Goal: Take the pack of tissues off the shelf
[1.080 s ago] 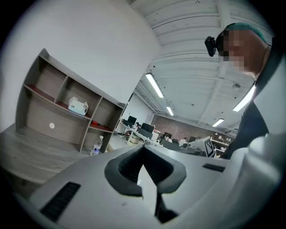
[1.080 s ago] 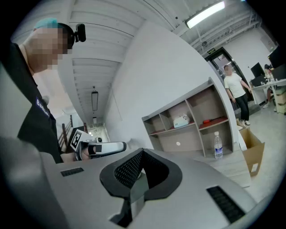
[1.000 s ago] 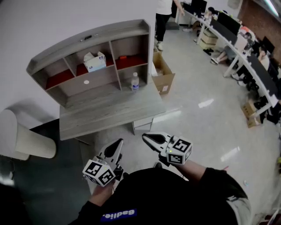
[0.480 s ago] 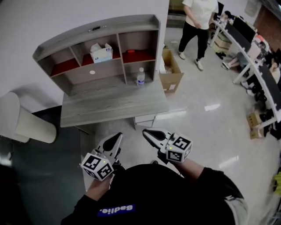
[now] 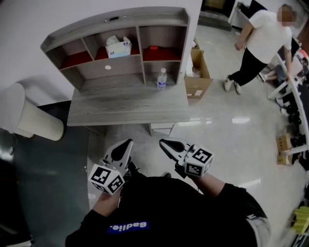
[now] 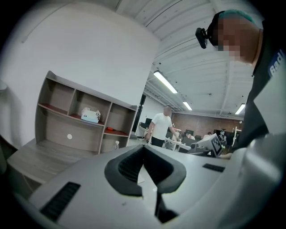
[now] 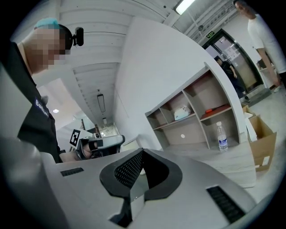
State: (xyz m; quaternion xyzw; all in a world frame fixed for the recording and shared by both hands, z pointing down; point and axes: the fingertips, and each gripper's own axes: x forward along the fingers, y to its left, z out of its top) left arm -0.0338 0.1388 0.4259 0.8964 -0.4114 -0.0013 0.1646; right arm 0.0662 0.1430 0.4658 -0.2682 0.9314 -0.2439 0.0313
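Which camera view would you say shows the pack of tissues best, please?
The head view: the pack of tissues sits unobstructed in the shelf's upper middle compartment. Both gripper views also show it there, only smaller and less sharp.

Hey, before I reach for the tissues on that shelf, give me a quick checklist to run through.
1. Pack of tissues in the shelf's upper middle compartment, unobstructed: ok.
2. Left gripper jaws apart for a grab: not ok, shut, empty.
3. Right gripper jaws apart: not ok, shut, empty.
4. Grippers close to the pack: not ok, both short of the desk.
5. Water bottle away from the pack: ok, lower right compartment.
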